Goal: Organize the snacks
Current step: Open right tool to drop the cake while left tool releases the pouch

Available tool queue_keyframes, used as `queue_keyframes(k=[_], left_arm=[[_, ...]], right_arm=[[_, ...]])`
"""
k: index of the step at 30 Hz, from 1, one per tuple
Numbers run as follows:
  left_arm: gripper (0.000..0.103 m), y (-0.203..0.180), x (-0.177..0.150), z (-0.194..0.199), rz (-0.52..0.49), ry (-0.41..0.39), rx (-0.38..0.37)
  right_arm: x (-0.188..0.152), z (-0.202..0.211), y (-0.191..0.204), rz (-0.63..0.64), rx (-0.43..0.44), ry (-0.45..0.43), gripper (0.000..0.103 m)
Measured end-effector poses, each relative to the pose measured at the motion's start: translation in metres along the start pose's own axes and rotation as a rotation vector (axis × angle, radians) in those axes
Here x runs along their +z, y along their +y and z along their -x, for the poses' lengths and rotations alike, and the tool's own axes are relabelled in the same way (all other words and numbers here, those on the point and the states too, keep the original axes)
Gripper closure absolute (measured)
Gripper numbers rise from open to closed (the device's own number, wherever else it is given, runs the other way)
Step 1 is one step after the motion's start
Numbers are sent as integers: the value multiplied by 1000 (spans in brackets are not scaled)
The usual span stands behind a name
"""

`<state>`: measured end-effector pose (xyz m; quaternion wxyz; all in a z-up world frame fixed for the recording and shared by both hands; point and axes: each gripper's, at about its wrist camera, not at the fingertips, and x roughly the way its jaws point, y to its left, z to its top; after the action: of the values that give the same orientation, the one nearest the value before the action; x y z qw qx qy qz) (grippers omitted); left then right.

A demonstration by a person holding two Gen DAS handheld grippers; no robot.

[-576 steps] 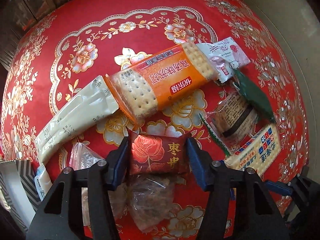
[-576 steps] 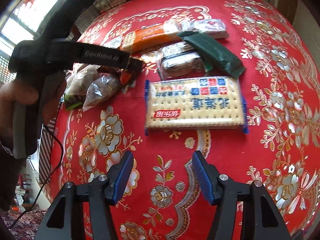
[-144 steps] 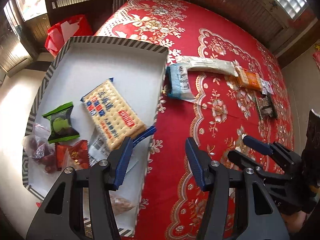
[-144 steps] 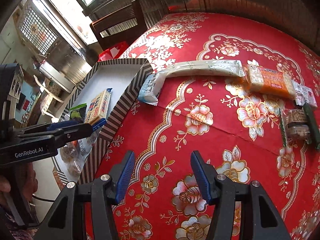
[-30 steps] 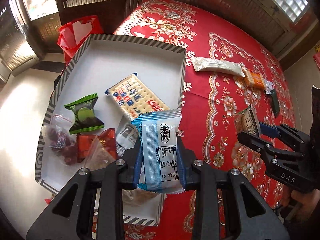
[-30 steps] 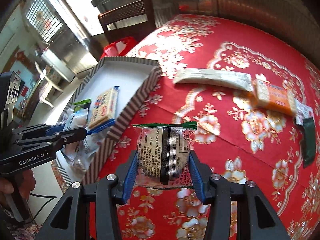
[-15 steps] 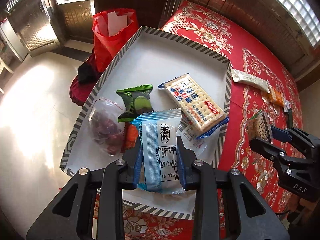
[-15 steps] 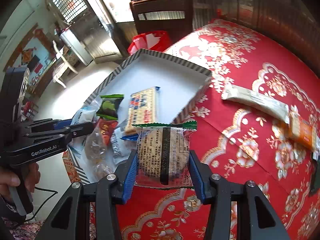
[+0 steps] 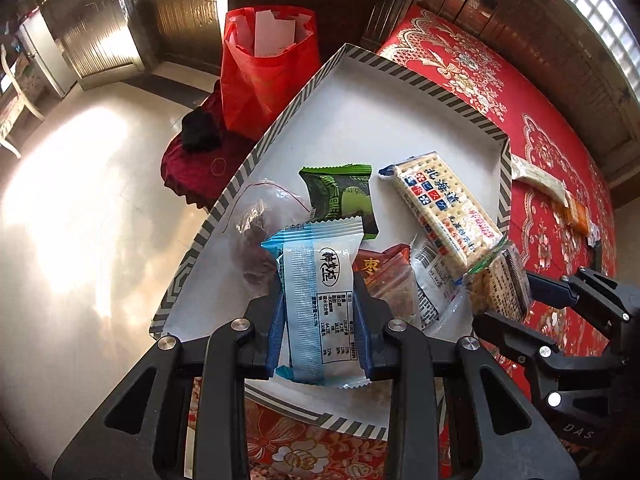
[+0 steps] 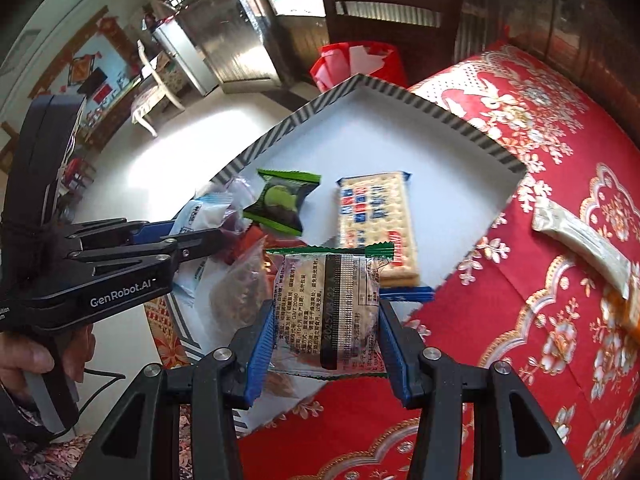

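Blue-and-white plastic snack packet (image 9: 320,300) sat clamped in the left gripper (image 9: 320,320) fingers over the striped white cardboard tray (image 9: 384,120). Right gripper (image 10: 326,344) squeezed a clear green-edged cookie packet (image 10: 328,304), hiding the tray's near corner; packet print was barely readable.

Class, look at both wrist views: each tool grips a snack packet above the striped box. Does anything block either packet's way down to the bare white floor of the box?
Not to the bare floor at the far end. Directly beneath the blue packet and the green-edged packet, though, lie earlier snacks: clear bags, a red packet and the cracker pack.
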<state>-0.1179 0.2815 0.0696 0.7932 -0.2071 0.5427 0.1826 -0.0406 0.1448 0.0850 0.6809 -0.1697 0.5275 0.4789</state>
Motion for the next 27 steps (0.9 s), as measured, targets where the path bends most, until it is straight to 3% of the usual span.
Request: queue_keyframes(k=[20, 27], left_arm=[[74, 6, -2, -14, 20, 16, 22], [71, 10, 0, -12, 47, 18, 22]], right_arm=[[14, -45, 8, -2, -9, 53, 55], [15, -28, 4, -55, 60, 26, 48]])
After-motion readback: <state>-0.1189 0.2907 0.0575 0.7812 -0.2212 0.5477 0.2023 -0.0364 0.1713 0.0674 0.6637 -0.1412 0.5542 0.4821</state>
